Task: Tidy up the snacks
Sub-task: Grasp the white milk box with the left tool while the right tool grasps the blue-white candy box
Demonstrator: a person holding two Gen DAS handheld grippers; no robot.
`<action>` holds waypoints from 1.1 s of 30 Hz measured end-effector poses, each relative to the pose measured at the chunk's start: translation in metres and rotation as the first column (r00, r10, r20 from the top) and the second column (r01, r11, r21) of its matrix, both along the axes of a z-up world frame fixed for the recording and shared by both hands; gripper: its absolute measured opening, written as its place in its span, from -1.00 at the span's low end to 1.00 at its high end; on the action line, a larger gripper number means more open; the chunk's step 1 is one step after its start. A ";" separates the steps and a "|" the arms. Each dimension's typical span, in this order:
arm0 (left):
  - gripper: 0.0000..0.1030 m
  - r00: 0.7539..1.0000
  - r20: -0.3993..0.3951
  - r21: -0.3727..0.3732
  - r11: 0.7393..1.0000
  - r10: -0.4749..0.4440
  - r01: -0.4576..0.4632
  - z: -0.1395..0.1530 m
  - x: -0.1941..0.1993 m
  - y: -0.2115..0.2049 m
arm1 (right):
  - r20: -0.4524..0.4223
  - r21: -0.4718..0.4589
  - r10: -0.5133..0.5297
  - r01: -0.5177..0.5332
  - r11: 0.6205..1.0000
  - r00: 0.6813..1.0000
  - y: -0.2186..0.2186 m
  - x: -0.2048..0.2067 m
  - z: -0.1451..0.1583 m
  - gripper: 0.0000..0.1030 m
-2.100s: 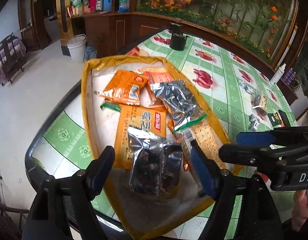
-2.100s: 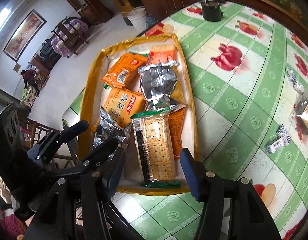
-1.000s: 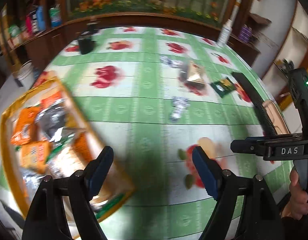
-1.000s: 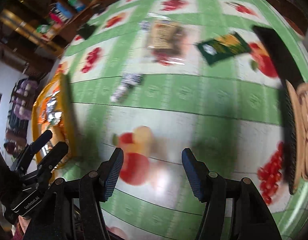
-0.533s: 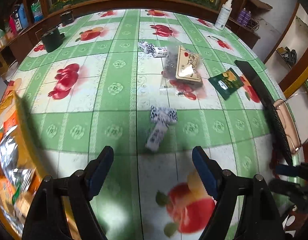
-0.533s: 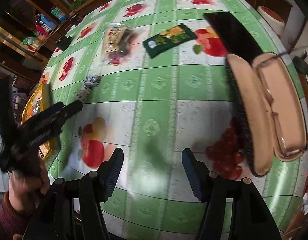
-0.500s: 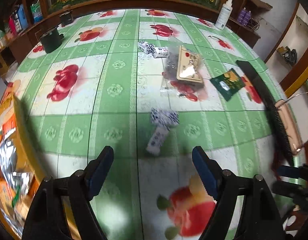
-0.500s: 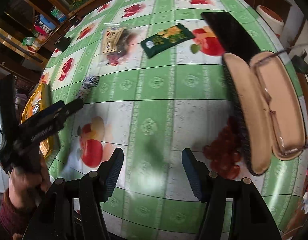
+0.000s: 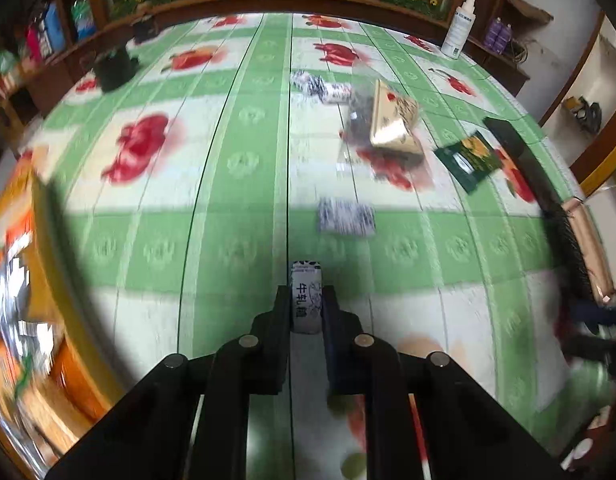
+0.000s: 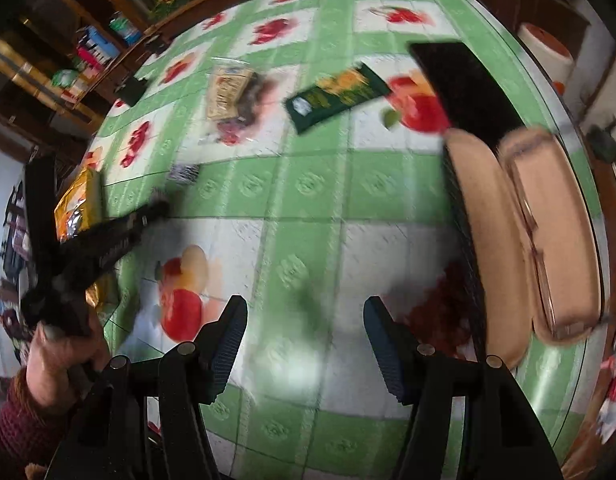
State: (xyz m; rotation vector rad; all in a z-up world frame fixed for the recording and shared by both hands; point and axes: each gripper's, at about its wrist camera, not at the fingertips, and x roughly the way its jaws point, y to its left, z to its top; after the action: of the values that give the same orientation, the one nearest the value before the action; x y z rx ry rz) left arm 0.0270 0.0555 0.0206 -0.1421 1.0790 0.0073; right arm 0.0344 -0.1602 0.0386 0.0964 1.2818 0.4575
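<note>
My left gripper (image 9: 305, 294) is shut on a small white candy packet (image 9: 305, 300) with black print, just above the tablecloth. A second black-and-white candy packet (image 9: 346, 216) lies ahead of it, a third (image 9: 320, 86) farther back. A clear bag with a tan card (image 9: 390, 120) and a dark green snack packet (image 9: 470, 156) lie to the right. The yellow tray of snacks (image 9: 39, 280) is at the left edge. My right gripper (image 10: 305, 340) is open and empty over the table; the green packet (image 10: 338, 94) lies far ahead of it.
An open tan glasses case (image 10: 548, 232) and a black flat object (image 10: 466, 88) lie on the right side of the table. A black cup (image 9: 113, 68) and a white bottle (image 9: 460, 28) stand at the far edge. The left gripper shows in the right wrist view (image 10: 107, 240).
Both grippers swung from the tray to the right part of the table. My left gripper was open half a second ago; it has come down and shut on the small white candy packet.
</note>
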 end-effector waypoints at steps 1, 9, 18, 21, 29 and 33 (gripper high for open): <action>-0.73 1.000 0.001 -0.014 1.000 -0.004 0.004 0.001 -0.007 -0.002 | 0.011 0.001 0.021 -0.021 1.000 1.000 0.007 0.004 0.003 0.26; -0.73 0.998 0.064 -0.088 0.996 -0.008 0.013 0.024 -0.063 0.001 | 0.136 -0.035 0.266 -0.263 0.964 0.954 0.088 0.039 0.017 0.26; -0.73 0.990 0.096 -0.088 0.992 0.100 -0.092 0.041 -0.093 0.033 | 0.153 -0.164 0.506 -0.483 0.860 0.849 0.162 0.070 -0.007 0.26; -0.73 0.988 0.102 -0.088 0.991 0.114 -0.105 0.043 -0.097 0.038 | 0.147 -0.190 0.539 -0.511 0.838 0.829 0.173 0.073 -0.015 0.26; -0.73 0.988 0.103 -0.091 0.990 0.115 -0.105 0.044 -0.095 0.041 | 0.132 -0.215 0.528 -0.496 0.841 0.839 0.183 0.070 -0.023 -0.49; -0.73 0.990 0.106 -0.092 0.992 0.090 -0.080 0.044 -0.089 0.035 | 0.107 -0.210 0.461 -0.434 0.876 0.881 0.165 0.056 -0.022 -0.50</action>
State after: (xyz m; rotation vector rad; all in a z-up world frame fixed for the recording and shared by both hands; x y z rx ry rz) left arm -0.0620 0.0910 0.0650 -0.2651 0.9625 0.0288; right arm 0.0907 0.0048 0.0166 -0.3950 1.1836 0.7296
